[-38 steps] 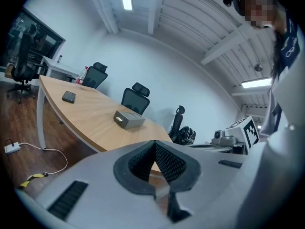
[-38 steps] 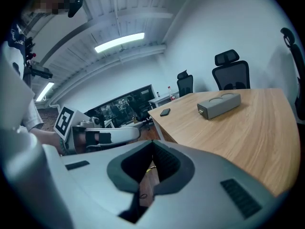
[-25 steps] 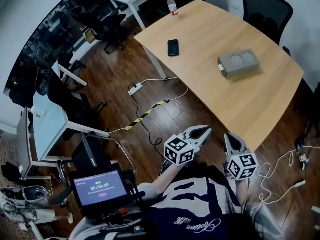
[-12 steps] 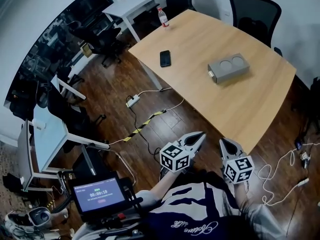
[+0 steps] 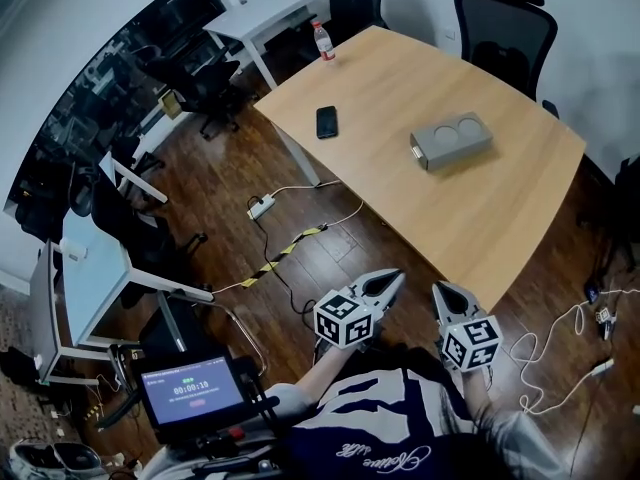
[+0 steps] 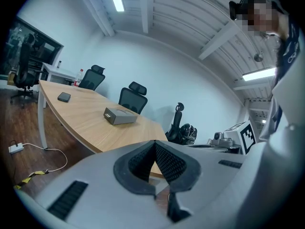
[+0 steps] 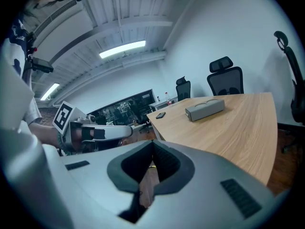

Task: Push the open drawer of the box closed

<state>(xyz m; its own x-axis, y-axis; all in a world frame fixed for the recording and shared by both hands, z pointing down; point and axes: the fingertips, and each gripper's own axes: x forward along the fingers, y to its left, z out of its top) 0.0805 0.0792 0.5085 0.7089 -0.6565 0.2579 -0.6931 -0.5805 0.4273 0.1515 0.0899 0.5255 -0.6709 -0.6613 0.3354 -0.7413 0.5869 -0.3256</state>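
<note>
The grey box (image 5: 450, 140) with two round recesses on top lies on the wooden table (image 5: 500, 218), far ahead of both grippers. Its drawer front (image 5: 416, 153) is on the short end that faces left; how far out it stands is too small to tell. The same box (image 6: 120, 116) shows at mid-distance in the left gripper view, and in the right gripper view the box (image 7: 205, 109) lies beyond the jaws. My left gripper (image 5: 390, 280) and right gripper (image 5: 440, 290) hang side by side off the table's near edge, both shut and empty.
A black phone (image 5: 327, 122) lies on the table left of the box, and a water bottle (image 5: 322, 41) stands at the far corner. Office chairs (image 5: 505, 23) stand behind the table. Cables and a power strip (image 5: 262, 206) lie on the wood floor.
The table and box have slid left and a little farther off in the head view. Both grippers have dropped slightly and stay shut.
</note>
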